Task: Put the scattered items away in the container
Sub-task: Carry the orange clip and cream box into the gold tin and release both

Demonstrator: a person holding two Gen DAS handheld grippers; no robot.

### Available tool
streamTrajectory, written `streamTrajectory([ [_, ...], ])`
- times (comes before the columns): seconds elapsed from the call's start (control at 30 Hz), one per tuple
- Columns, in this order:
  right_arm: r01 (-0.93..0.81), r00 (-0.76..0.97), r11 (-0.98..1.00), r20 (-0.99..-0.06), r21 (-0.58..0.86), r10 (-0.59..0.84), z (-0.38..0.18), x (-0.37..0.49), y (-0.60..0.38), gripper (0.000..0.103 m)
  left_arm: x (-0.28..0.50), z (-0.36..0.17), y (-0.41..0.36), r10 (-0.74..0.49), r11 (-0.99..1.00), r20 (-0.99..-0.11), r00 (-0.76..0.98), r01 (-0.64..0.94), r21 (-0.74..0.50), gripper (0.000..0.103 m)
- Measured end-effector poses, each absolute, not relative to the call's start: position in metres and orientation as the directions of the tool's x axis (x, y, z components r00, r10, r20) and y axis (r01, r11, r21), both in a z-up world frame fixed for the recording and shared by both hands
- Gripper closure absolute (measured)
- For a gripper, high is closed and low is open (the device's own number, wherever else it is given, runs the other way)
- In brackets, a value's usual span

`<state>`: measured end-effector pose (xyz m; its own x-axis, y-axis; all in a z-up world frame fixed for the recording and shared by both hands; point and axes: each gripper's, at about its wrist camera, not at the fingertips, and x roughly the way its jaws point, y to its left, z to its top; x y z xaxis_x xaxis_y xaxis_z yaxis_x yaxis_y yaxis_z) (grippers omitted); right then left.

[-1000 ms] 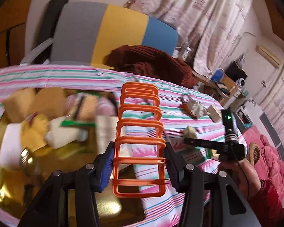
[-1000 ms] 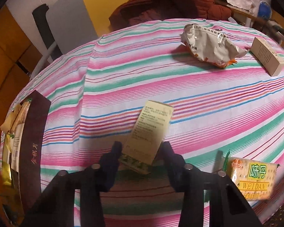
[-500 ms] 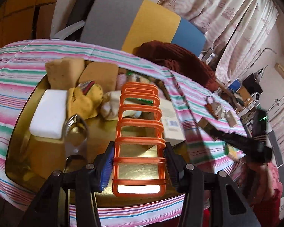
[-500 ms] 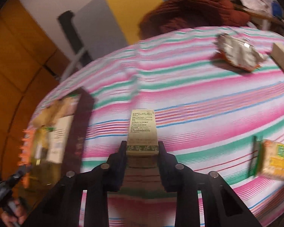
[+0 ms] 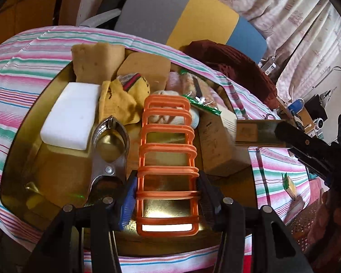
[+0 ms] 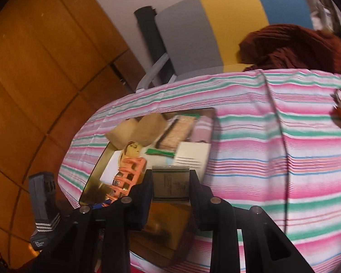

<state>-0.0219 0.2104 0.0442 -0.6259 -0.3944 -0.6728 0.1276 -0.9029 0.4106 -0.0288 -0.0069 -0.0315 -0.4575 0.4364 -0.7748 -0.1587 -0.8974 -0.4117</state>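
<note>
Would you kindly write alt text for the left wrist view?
The left gripper holds an orange plastic rack over a gold tray on a striped tablecloth. The tray contains sponges, a white block and a metal squeezer.

Glossy gold tray (image 5: 20, 141), mirror-bright; smooth orange plastic rack (image 5: 168, 157); shiny metal squeezer (image 5: 110, 145); matt white foam block (image 5: 70, 116); striped cloth on the tabletop (image 5: 16, 68).

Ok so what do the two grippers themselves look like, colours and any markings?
Both are black two-finger tools with angular arms and round silver screw heads. The left gripper has a blue ribbed pad on one of its jaws and a dark pad on the other. The right gripper looks all black. Beside it, the left tool's dark grey handle carries white stripes and a small printed label, too small to read.
</note>
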Motion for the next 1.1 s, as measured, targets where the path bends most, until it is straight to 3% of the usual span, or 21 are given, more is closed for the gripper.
streamTrajectory([
  [0.4,0.207,-0.587,-0.957,-0.757,0.205,-0.289,0.008,-0.061,0.141,0.072,-0.031,-0.037,0.003,0.375,-0.927,-0.812,-0.446,-0.169,-0.335,0.051],
  [0.53,0.200,-0.566,-0.956,-0.771,0.216,-0.293,-0.001,-0.067,0.139,0.070,-0.024,-0.033,0.001,0.380,-0.925,-0.809,-0.449,-0.186,-0.331,0.045],
  [0.67,0.202,-0.565,-0.936,-0.746,0.288,-0.351,0.004,-0.061,0.144,0.052,-0.023,-0.031,0.000,0.382,-0.924,-0.808,-0.449,-0.182,-0.335,0.045],
  [0.97,0.101,-0.651,-0.902,-0.658,0.419,-0.379,0.027,-0.034,0.198,0.039,-0.019,-0.020,-0.018,0.407,-0.908,-0.771,-0.489,-0.128,-0.399,0.045],
  [1.1,0.051,-0.673,-0.901,-0.652,0.432,-0.350,0.030,-0.024,0.225,0.038,-0.017,-0.010,-0.015,0.425,-0.898,-0.754,-0.501,-0.131,-0.419,0.045],
])
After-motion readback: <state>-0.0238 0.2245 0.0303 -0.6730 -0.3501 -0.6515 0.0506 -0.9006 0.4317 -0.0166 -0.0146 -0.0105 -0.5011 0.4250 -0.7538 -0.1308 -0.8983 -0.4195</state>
